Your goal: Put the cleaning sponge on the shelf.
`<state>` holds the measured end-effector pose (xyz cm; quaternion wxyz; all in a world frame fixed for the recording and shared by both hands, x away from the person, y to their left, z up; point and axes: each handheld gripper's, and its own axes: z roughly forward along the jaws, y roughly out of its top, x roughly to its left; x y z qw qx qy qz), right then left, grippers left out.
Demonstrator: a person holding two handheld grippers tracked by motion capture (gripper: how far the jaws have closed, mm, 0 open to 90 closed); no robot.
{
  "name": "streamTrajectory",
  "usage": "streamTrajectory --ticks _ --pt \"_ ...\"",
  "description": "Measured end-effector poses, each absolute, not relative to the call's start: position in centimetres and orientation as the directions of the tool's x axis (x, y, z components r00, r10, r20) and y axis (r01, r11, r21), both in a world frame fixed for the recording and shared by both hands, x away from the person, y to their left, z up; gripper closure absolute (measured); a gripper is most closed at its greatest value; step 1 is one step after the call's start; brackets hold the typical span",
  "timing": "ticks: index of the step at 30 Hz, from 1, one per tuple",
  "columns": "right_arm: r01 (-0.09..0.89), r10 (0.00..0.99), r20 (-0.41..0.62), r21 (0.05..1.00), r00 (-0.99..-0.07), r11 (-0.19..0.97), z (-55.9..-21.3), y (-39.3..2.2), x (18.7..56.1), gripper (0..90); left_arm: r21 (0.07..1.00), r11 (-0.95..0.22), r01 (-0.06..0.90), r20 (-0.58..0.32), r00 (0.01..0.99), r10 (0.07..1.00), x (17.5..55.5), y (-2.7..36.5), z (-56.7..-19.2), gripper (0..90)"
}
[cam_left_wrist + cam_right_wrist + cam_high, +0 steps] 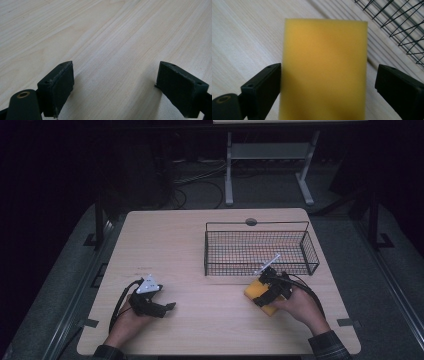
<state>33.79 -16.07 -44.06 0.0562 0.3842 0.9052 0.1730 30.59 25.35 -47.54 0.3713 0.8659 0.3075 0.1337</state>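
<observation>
A yellow sponge (251,290) lies flat on the wooden table (165,245), just in front of the wire basket (310,251). My right gripper (263,296) hovers over it, open. In the right gripper view the sponge (324,62) sits between the two jaws of the right gripper (328,87); the left jaw is at its edge and the right jaw stands clear of it. My left gripper (168,307) rests low at the table's front left, open. In its own view the left gripper (115,85) has only bare wood between its jaws.
The black wire basket (402,30) stands at the back right of the table with nothing visible inside. A round grommet (251,221) sits at the far edge. A metal stand (229,170) and cables lie on the floor beyond.
</observation>
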Motion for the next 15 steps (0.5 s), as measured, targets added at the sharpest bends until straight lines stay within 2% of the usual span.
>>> streamTrajectory --ticks 8,10,15 --pt "0.678 0.709 0.044 0.341 -0.704 0.651 -44.72 -15.94 33.90 7.4 0.725 -0.535 0.433 0.004 0.775 0.632 30.59 25.35 -47.54 13.8" --pt "0.680 0.712 0.039 0.339 -0.701 0.651 -44.77 -15.94 33.91 12.2 0.725 -0.535 0.433 0.003 0.775 0.632 30.59 25.35 -47.54 13.8" --pt "0.679 0.710 0.042 0.337 -0.703 0.652 -44.82 -15.99 33.91 14.0 0.725 -0.535 0.433 0.003 0.775 0.632 30.59 25.35 -47.54 13.8"
